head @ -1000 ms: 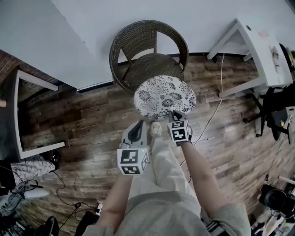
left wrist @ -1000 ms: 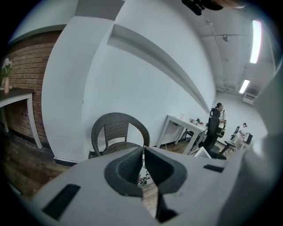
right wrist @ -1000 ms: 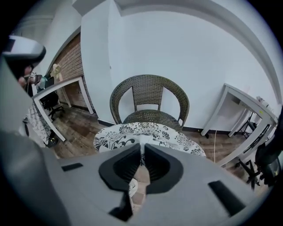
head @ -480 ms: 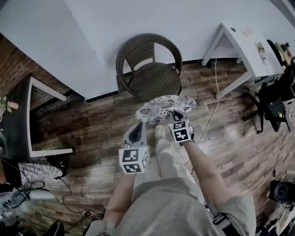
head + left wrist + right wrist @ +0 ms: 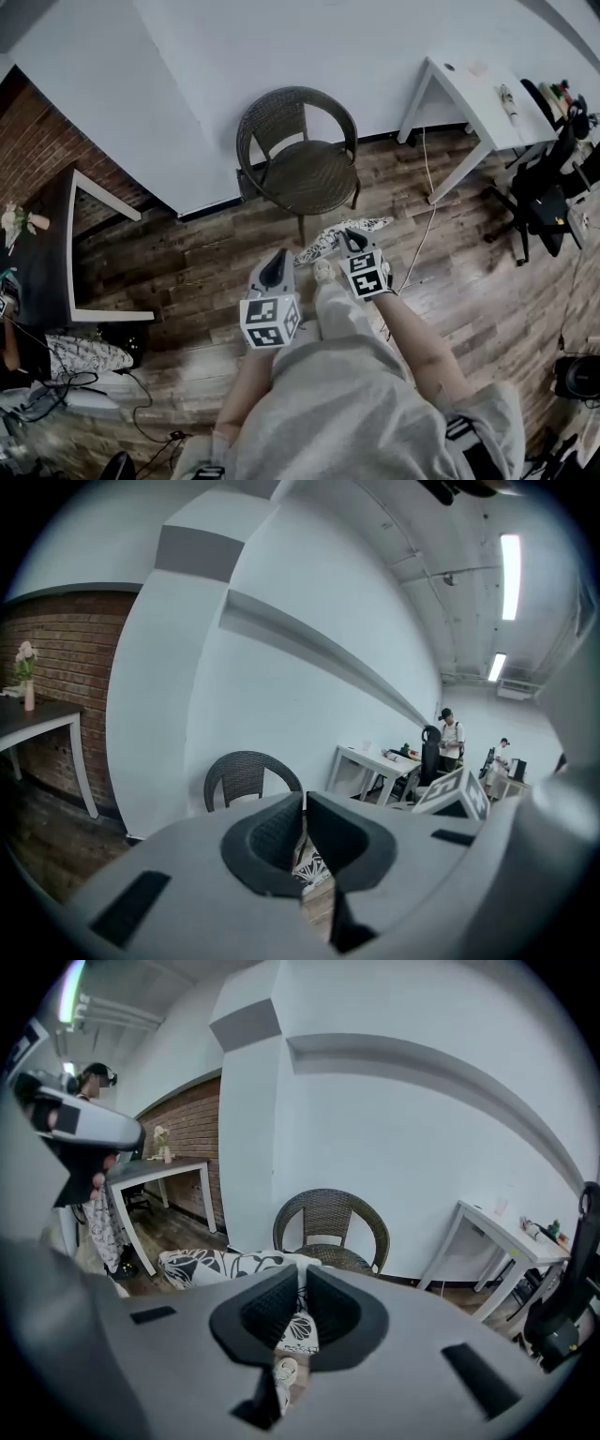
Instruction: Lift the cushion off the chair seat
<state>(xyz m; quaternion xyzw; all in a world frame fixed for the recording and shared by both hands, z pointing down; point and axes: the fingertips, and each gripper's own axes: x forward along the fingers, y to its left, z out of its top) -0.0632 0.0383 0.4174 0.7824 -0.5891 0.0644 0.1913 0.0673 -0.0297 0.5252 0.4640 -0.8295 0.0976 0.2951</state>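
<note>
Cushion (image 5: 319, 246) hold: R tongs (image 5: 300, 1286) clamped on its near rim; patterned fabric pinched btwn the pads.
L tongs (image 5: 303, 810): jaws nearly together, nothing btwn pads. Fabric shows thru the slit just past the tips; doesn't look gripped, my read.
Cushion pose: hangs off R tongs, tilted, almost edge-on from head view. Its low end sits just beside L tongs' tip.
Change vs 1 s ago: was a round, face-up disc at the chair's front edge; now tipped over and drawn back twd the person's shoe (image 5: 323, 272).
Chair seat (image 5: 314, 178): bare wicker, cushion well apart from it, over wood floor (image 5: 187, 253).
Task status: lift looks done; est. only carry/set-down left.
Risk: one-sided pinch on a floppy cushion, so it may swing or slip.
</note>
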